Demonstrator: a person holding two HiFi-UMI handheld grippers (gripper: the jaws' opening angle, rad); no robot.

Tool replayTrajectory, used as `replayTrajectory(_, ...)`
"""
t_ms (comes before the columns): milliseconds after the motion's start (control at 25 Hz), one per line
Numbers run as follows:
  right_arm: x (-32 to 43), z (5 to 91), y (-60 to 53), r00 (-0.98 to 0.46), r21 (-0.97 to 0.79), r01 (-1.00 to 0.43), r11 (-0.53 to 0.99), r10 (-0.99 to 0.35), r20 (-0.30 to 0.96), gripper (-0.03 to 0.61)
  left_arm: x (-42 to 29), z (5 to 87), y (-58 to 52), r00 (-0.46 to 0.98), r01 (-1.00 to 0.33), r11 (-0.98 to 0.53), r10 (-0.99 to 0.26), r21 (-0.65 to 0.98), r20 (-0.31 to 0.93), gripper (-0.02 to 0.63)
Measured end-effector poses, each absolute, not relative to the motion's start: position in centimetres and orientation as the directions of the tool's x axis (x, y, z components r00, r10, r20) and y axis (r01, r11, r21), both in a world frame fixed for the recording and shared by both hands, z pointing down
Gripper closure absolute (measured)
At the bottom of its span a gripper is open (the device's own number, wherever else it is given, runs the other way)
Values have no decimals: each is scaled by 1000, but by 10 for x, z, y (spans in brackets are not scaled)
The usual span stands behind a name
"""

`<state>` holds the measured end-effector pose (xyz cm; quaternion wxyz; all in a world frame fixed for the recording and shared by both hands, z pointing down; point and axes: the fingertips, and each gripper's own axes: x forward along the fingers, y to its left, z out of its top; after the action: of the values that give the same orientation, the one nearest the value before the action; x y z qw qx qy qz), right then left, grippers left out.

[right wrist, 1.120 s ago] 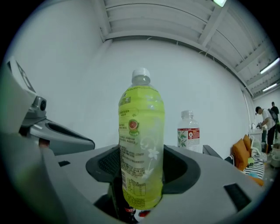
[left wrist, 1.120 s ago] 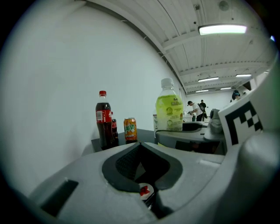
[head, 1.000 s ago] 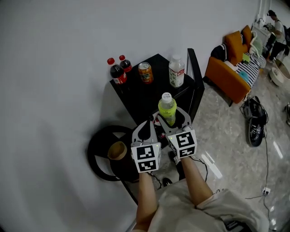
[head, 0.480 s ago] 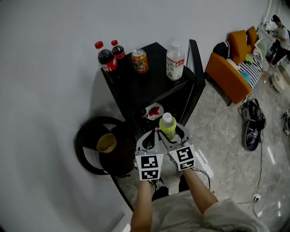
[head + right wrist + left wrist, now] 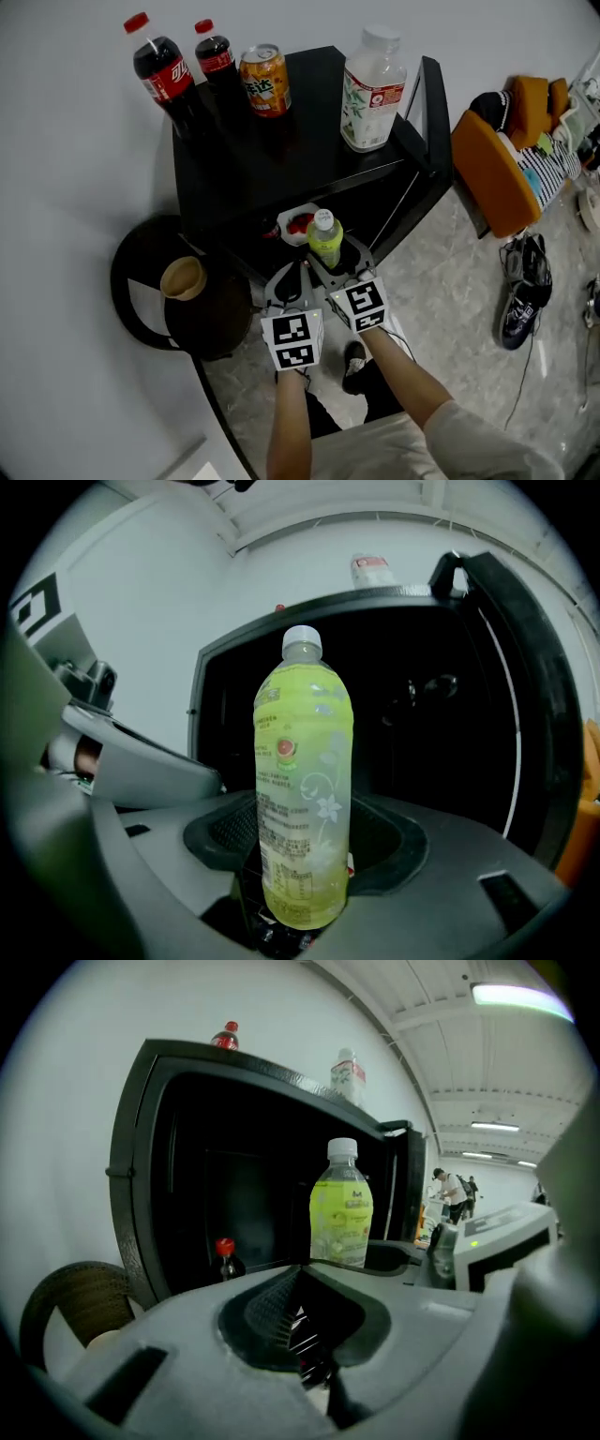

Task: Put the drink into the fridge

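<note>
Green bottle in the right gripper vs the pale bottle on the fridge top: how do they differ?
The green bottle holds yellow-green drink; the bottle on top looks pale, its white label printed green and red. The green bottle is clamped in the right gripper before the open fridge; the bottle on top stands free, untouched. Shared: both upright, white-capped.

Green bottle base hidden between right gripper fingers; fridge interior too dark to read.
</note>
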<state>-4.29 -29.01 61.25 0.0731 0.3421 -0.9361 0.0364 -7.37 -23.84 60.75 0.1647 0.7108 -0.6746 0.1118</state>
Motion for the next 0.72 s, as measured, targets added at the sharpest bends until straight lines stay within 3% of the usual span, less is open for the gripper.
replayTrajectory(280, -79, 674, -356, -781, -49, -623, 781, -617, 101, 311, -81, 639, -261, -9, -1000, 16, -937, 18, 350, 604)
replayTrajectory(720, -119, 710, -391, -795, -6, -604, 797, -603, 68, 311, -86, 686, -262, 28, -1000, -21, -936, 23, 351, 604)
